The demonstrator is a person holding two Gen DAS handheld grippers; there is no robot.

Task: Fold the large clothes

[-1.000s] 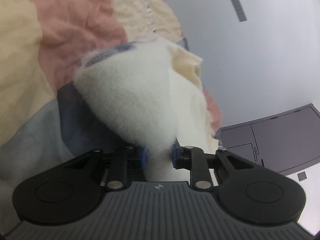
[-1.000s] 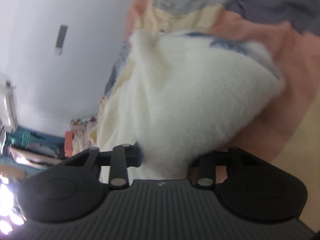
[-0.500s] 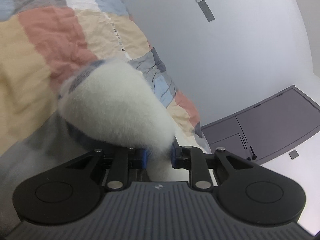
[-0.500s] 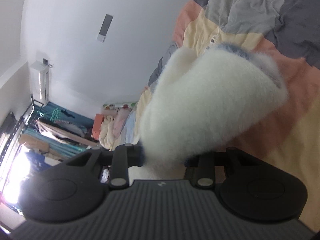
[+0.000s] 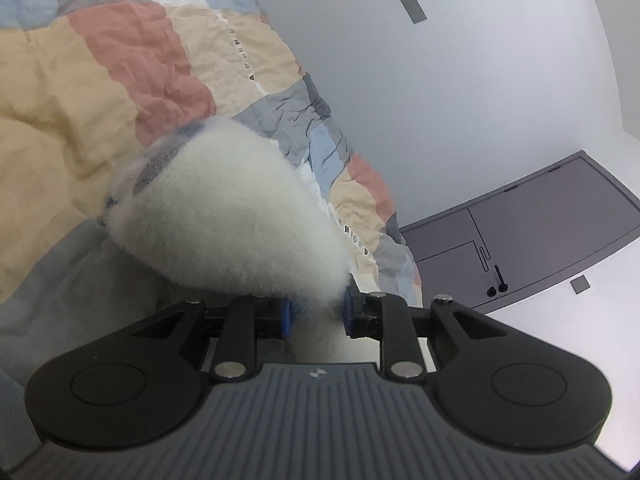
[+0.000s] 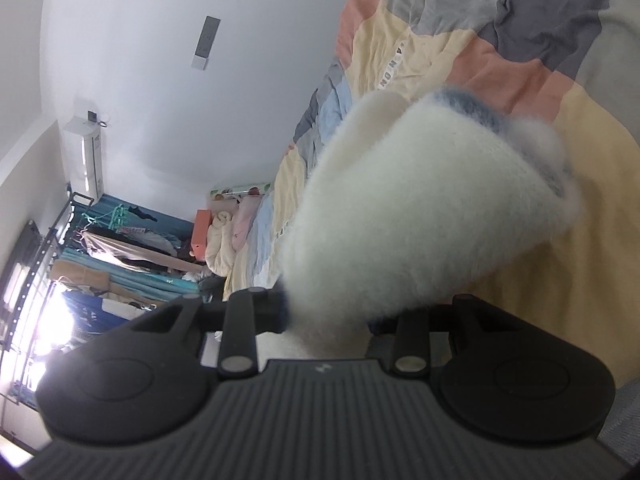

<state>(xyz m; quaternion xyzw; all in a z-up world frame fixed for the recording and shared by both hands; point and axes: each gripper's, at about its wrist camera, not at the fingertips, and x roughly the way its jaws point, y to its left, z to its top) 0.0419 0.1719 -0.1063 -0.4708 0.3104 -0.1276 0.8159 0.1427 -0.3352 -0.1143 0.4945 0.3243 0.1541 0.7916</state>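
Both claws have the fluffy white garment pinched and lifted above the bed.

My left claw (image 5: 316, 314) is clamped on a bunched edge of the white fleece garment (image 5: 240, 224); the blue pads (image 5: 285, 314) press into the pile. My right claw (image 6: 326, 316) is clamped on the same garment (image 6: 420, 208), though fleece hides its right finger. In both views the cloth balloons forward and up from the claw, a grey-blue trim at its far end, and hangs clear of the patchwork quilt (image 5: 100, 92) on the bed. I judge the span between my two grips is the long axis. Neither hand looks nearer, so I'd lower both together towards the quilt to keep that edge straight.
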